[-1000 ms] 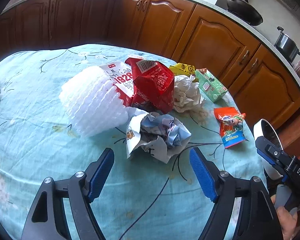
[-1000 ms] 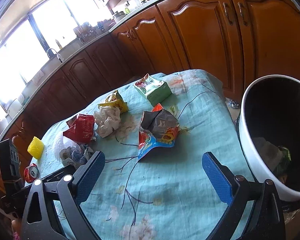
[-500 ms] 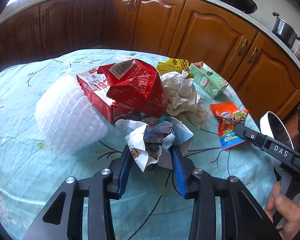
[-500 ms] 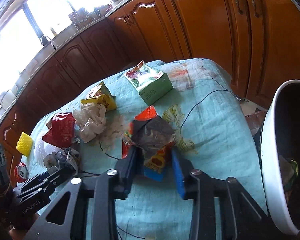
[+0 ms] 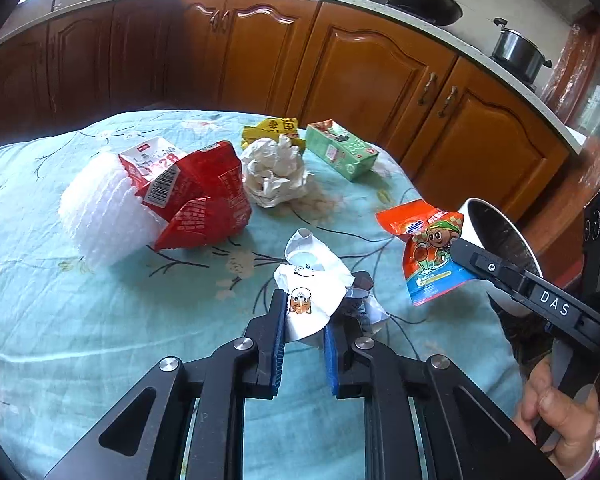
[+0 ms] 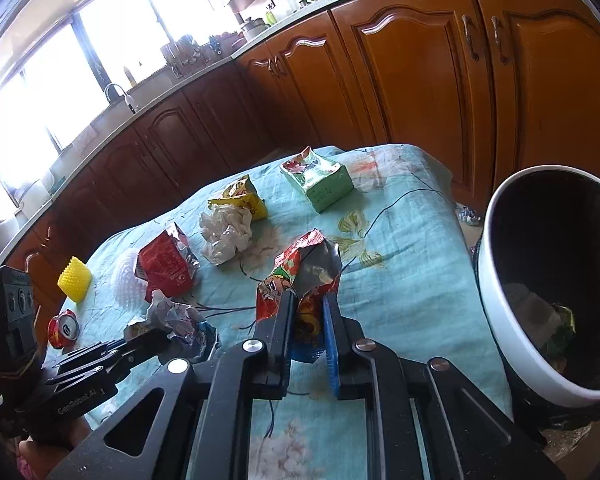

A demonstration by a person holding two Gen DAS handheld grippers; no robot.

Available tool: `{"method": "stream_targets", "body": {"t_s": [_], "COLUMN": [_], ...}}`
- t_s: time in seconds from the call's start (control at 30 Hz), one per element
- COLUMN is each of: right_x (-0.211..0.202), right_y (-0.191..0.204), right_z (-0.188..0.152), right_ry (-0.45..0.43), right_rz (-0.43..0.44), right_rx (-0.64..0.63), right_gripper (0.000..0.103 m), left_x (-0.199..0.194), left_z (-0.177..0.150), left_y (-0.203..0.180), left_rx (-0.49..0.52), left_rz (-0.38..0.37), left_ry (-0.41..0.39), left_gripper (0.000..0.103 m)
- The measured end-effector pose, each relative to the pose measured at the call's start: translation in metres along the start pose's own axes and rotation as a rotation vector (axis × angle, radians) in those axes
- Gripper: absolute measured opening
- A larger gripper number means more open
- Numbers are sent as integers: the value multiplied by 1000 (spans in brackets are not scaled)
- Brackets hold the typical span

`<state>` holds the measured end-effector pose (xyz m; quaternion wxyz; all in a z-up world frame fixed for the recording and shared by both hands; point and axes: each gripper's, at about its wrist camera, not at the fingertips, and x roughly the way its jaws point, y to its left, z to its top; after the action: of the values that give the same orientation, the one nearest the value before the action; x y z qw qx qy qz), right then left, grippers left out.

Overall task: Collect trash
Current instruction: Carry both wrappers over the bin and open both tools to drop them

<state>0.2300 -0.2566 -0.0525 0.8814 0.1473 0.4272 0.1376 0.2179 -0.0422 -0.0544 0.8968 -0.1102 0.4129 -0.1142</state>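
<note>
Now the left gripper (image 5: 304, 320) is pinching crinkled white paper (image 5: 314, 280), lifted since before; the right gripper (image 6: 308, 316) is squeezing a glossy foil packet (image 6: 304, 272), bin (image 6: 496, 280) at three o'clock.

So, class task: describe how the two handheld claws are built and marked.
Both are black angular frames with silver rivets. The left claw and right claw carry blue ribbed pads. The right one reads "DAS" in white; a bare hand grips it.
</note>
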Motion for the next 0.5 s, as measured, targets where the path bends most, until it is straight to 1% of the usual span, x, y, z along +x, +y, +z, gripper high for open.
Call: {"method": "stream_targets", "body": {"t_s": [0.1,0.27,0.47,0.5], "right_x": [-16,-44,-70,-75], "right_y": [-2,-15,-36,-40], "right_z": [-3,-11,-18,-19], "right_ry": [-22,-61,-94,-100], "right_rz": [-3,-16,-58,-64], "right_rx": [-2,27,58,64], "right_gripper": [14,14,14,14], "left_x": [-6,-12,-14,-13], "left_z": [-3,-6,-7,-7], "left_y": [-9,-26,-45,-49], "left_rx": [15,56,89,93], "left_rz": [-33,-66,-99,-105], "left_ry": [0,-2,6,9], "left_gripper": [14,14,14,13]}}
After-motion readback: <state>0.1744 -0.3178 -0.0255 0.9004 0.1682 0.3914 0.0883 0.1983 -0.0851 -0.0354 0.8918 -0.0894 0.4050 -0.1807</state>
